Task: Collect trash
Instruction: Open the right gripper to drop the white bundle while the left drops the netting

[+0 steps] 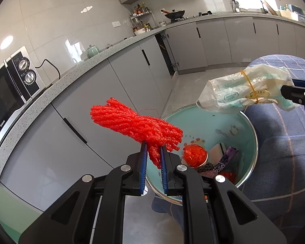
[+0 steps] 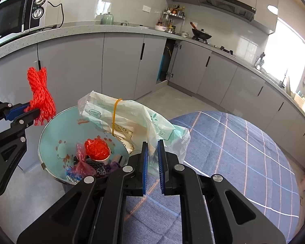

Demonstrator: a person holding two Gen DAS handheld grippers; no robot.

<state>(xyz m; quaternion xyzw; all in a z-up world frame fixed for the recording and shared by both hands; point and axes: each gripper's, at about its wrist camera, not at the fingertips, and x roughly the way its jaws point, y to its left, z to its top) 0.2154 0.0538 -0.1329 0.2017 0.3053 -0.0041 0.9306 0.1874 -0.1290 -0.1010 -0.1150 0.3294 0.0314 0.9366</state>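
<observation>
Left wrist view: left hand-held gripper (image 1: pixel 154 152) pinching a red foam net bundle (image 1: pixel 136 123) by its lower end, blue pads pressed onto it, bundle sticking up and left beyond the fingertips. Below and right sits the teal bin (image 1: pixel 252 130), open top, with trash inside: a cup stuffed with red netting (image 1: pixel 194 155), a purple wrapper (image 1: pixel 226 159), other bits too jumbled to name. Right hand-held gripper (image 1: pixel 284 93) comes in from the right edge, clamped on a crumpled plastic bag (image 1: pixel 240 90) (yellow rubber band round it), bag hanging above the bin's far rim. Blue checked cloth (image 1: pixel 284 142) lies behind the bin.

Right wrist view: right hand-held gripper (image 2: pixel 152 150) squeezed on the bag's (image 2: pixel 120 118) thin tail, the bulk over the bin (image 2: pixel 50 128). Left hand-held gripper (image 2: pixel 30 109) at the left edge holds the red bundle (image 2: pixel 40 95) just beside the bin's left rim. Microwave (image 2: pixel 16 18) sits on the grey table (image 2: pixel 91 29) behind.
</observation>
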